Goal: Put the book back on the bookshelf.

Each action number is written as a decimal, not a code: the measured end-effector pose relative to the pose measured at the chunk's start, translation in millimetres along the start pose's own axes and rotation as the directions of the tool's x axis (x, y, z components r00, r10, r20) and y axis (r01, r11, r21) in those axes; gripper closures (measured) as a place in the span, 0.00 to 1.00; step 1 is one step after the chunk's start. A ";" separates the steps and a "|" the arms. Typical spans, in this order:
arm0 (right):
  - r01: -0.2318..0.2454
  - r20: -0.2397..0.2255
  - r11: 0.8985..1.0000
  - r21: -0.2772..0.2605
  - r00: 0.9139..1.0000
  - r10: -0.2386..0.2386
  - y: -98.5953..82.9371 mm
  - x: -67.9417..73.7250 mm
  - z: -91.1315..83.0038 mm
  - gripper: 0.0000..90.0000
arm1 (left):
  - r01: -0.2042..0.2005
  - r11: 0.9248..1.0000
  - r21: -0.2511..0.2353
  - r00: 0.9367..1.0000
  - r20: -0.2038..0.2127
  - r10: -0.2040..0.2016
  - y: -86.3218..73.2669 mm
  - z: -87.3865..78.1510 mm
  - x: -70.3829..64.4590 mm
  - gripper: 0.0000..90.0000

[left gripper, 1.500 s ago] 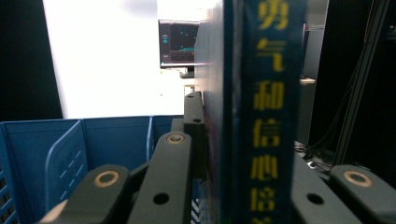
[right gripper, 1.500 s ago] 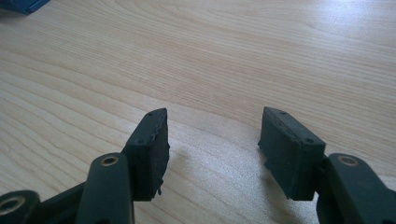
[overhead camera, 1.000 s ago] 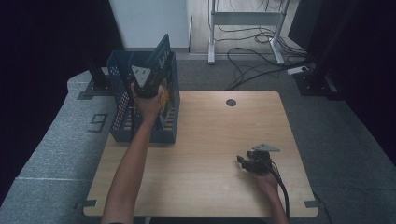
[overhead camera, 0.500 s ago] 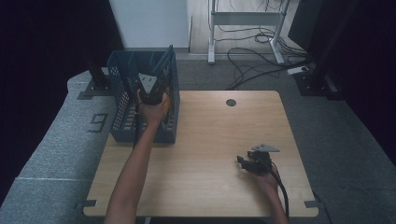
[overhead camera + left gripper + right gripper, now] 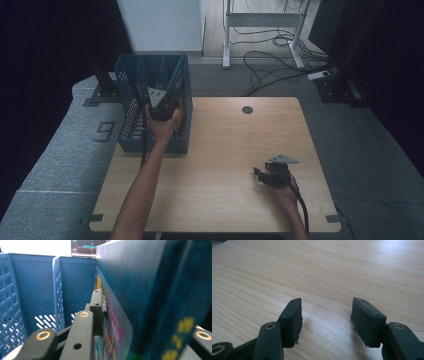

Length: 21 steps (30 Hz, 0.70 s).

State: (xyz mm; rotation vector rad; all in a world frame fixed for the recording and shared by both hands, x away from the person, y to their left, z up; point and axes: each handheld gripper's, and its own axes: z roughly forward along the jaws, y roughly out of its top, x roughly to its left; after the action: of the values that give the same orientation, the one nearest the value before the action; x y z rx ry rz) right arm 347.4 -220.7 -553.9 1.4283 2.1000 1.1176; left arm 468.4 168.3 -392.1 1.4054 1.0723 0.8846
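A blue slotted plastic crate [image 5: 129, 107] stands on the back left corner of the wooden table [image 5: 225, 145]. My left gripper [image 5: 162, 100] reaches down into it along its right wall, shut on a dark blue book [image 5: 150, 290] with a colourful cover. One pad [image 5: 98, 307] presses on the cover and the other jaw sits past the book's far side. The book stands upright against the crate's right side, with an orange strip [image 5: 185, 113] of it showing. My right gripper [image 5: 261, 174] rests low on the table at the front right, open [image 5: 325, 315] with bare wood between its pads.
A round cable hole [image 5: 247, 110] sits near the table's back edge. Inside the crate, upright dividers [image 5: 58, 290] stand to the left of the book. Behind the table are a metal desk frame [image 5: 260, 20] and loose cables [image 5: 270, 65] on the floor.
The left gripper has lowered the book, which stuck up above the crate's rim a second ago, down inside the crate. The right gripper has not moved.
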 end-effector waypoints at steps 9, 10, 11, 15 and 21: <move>-0.003 -0.004 1.000 -0.002 1.000 0.003 0.0 -0.6 0.0 0.45 | -0.021 0.999 0.048 1.000 0.018 0.020 -5.9 -0.9 -6.5 0.58; -0.003 -0.004 1.000 -0.002 1.000 0.003 0.0 -0.6 0.0 0.45 | -0.025 0.998 0.052 1.000 0.020 0.024 -5.6 -1.3 -6.8 0.56; -0.001 -0.004 1.000 -0.002 1.000 0.001 -0.1 -0.6 0.0 0.45 | -0.026 0.998 0.056 0.999 0.024 0.024 -5.3 -1.8 -7.1 0.55; -0.001 -0.003 1.000 -0.002 1.000 0.001 0.0 -0.5 0.0 0.45 | -0.039 0.997 0.067 0.998 0.043 0.036 -4.6 -3.7 -7.9 0.50; 0.003 0.002 1.000 0.001 1.000 -0.003 0.0 0.4 0.1 0.45 | -0.037 0.995 0.088 0.998 0.048 0.033 -5.2 -5.6 -3.2 0.45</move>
State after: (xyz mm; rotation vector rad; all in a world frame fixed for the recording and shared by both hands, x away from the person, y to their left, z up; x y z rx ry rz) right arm 347.3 -220.3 -553.9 1.4260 2.1004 1.1140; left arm 461.5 166.9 -396.4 1.5159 1.0659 0.8342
